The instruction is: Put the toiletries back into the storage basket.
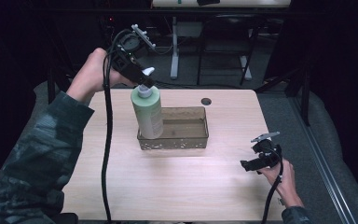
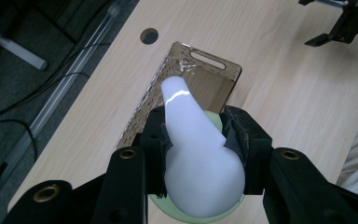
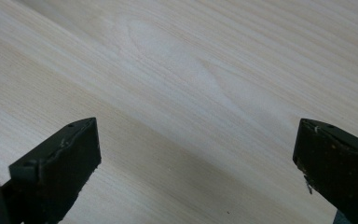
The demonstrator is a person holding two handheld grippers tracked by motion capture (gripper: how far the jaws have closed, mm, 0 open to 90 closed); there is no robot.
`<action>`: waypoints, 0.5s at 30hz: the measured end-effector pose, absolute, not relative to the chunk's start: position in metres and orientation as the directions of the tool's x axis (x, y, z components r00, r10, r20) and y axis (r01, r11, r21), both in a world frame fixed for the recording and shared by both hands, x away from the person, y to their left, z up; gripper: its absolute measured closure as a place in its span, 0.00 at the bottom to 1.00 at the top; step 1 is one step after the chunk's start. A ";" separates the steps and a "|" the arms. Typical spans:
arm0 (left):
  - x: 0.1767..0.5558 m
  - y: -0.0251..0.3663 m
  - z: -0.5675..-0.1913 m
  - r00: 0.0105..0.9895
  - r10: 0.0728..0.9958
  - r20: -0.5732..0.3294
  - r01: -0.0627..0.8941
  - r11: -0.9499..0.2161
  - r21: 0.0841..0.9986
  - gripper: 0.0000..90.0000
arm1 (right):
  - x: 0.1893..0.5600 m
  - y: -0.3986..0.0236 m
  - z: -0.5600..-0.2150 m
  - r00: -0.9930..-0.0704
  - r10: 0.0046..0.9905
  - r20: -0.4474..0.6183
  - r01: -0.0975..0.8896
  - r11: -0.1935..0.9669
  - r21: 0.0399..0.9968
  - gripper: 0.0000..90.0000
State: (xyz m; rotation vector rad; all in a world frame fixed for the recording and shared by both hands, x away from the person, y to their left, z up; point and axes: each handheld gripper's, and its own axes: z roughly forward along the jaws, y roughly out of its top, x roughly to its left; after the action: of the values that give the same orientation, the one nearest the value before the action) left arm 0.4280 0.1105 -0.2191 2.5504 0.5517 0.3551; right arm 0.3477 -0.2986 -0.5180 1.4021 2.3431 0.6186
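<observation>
A pale green pump bottle [image 1: 148, 113] with a white pump head [image 2: 191, 149] stands upright at the left end of a clear brown tray [image 1: 200, 138]. My left gripper [image 1: 142, 80] comes down from above and is shut on the pump head, its black jaws pressing both sides of the neck [image 2: 199, 140]. Whether the bottle's base rests on the tray floor is hidden. My right gripper [image 1: 254, 164] hovers low over the table's right side, far from the tray, and its jaws [image 3: 196, 158] stand wide open over bare wood.
The light wooden table [image 1: 182, 186] has a round cable hole [image 1: 206, 101] behind the tray. Dark floor, desk legs and cables lie beyond the far edge. A cable trails from each gripper toward the near edge.
</observation>
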 end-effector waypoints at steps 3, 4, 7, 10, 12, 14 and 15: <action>0.430 0.110 -0.219 0.881 0.450 0.143 0.318 -0.790 0.524 0.70 | 0.348 -0.298 -0.518 -0.455 0.888 -0.067 0.740 0.419 0.526 0.00; 0.431 0.110 -0.218 0.880 0.453 0.144 0.321 -0.789 0.523 0.69 | 0.348 -0.298 -0.518 -0.455 0.888 -0.067 0.740 0.419 0.526 0.00; 0.433 0.110 -0.218 0.877 0.460 0.141 0.328 -0.786 0.524 0.70 | 0.348 -0.299 -0.518 -0.455 0.888 -0.068 0.740 0.419 0.526 0.00; 0.435 0.109 -0.217 0.877 0.459 0.145 0.326 -0.788 0.523 0.69 | 0.348 -0.299 -0.518 -0.455 0.888 -0.067 0.740 0.419 0.527 0.00; 0.435 0.109 -0.217 0.876 0.460 0.143 0.328 -0.787 0.523 0.69 | 0.348 -0.299 -0.518 -0.455 0.888 -0.067 0.740 0.420 0.526 0.00; 0.437 0.109 -0.216 0.876 0.462 0.138 0.330 -0.783 0.527 0.70 | 0.348 -0.298 -0.517 -0.455 0.888 -0.063 0.739 0.416 0.530 0.00; 0.438 0.109 -0.215 0.876 0.461 0.140 0.328 -0.783 0.528 0.69 | 0.347 -0.298 -0.516 -0.453 0.889 -0.063 0.738 0.414 0.533 0.00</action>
State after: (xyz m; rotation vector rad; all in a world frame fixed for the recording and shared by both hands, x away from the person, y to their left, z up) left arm 0.4378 0.1092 -0.2151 2.5426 0.5742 0.3582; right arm 0.3474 -0.2981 -0.5163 1.4039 2.3377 0.6270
